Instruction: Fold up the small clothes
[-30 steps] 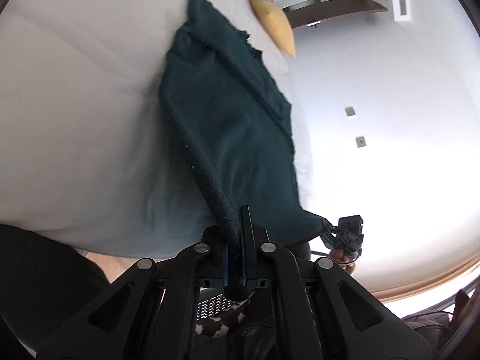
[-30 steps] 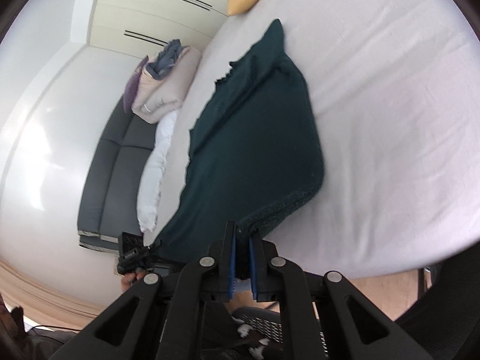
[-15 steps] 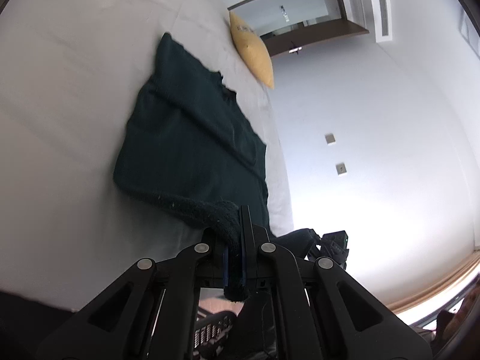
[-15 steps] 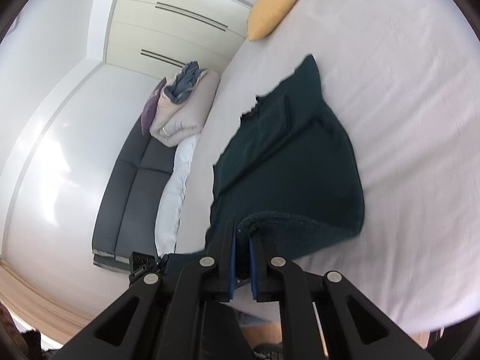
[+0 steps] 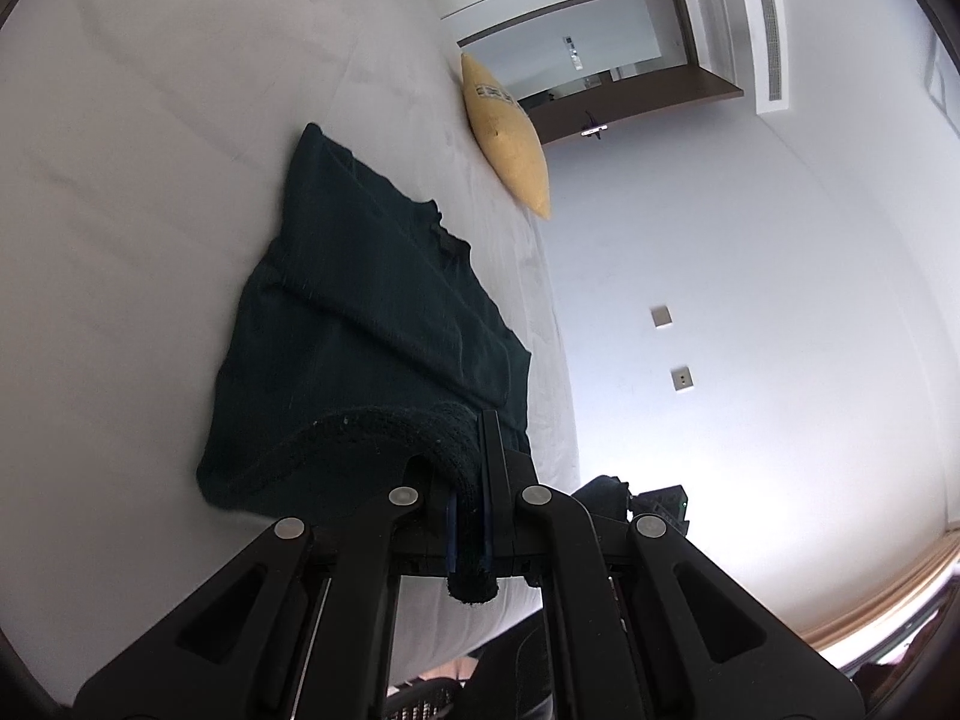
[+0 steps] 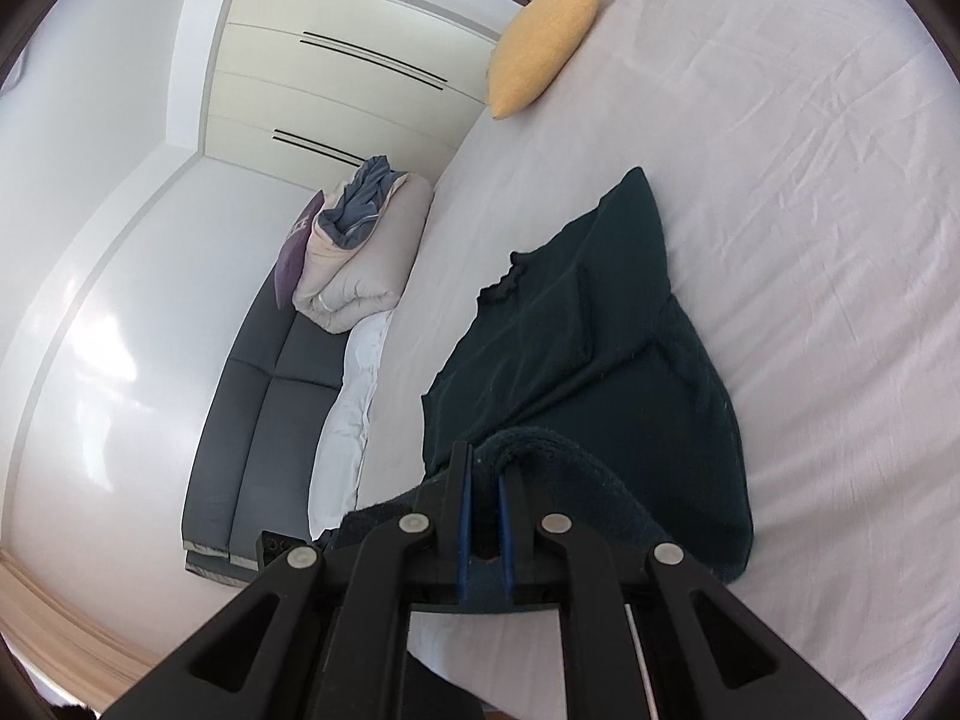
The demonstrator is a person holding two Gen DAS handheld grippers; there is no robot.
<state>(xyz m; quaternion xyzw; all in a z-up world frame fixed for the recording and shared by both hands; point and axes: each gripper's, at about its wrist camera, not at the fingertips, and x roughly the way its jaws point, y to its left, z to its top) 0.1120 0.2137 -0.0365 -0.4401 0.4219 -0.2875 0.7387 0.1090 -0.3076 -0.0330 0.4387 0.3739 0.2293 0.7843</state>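
A dark green knit sweater [image 5: 372, 324] lies on the white bed sheet [image 5: 132, 168], its neck toward the far end. It also shows in the right wrist view [image 6: 600, 360]. My left gripper [image 5: 474, 480] is shut on the ribbed bottom hem at one corner. My right gripper [image 6: 485, 480] is shut on the hem at the other corner. Both corners are lifted and the hem curls over the body of the sweater. The right gripper also shows small in the left wrist view [image 5: 657, 507].
A yellow cushion [image 5: 510, 138] lies at the head of the bed, also in the right wrist view [image 6: 543, 45]. Beside the bed stands a dark grey sofa [image 6: 264, 384] with folded bedding [image 6: 360, 258]. A white wall [image 5: 750, 300] runs along the other side.
Both grippers have carried the hem forward over the bed, toward the neck. The sweater's lower part no longer hangs off the bed edge and now lies slack and partly doubled.
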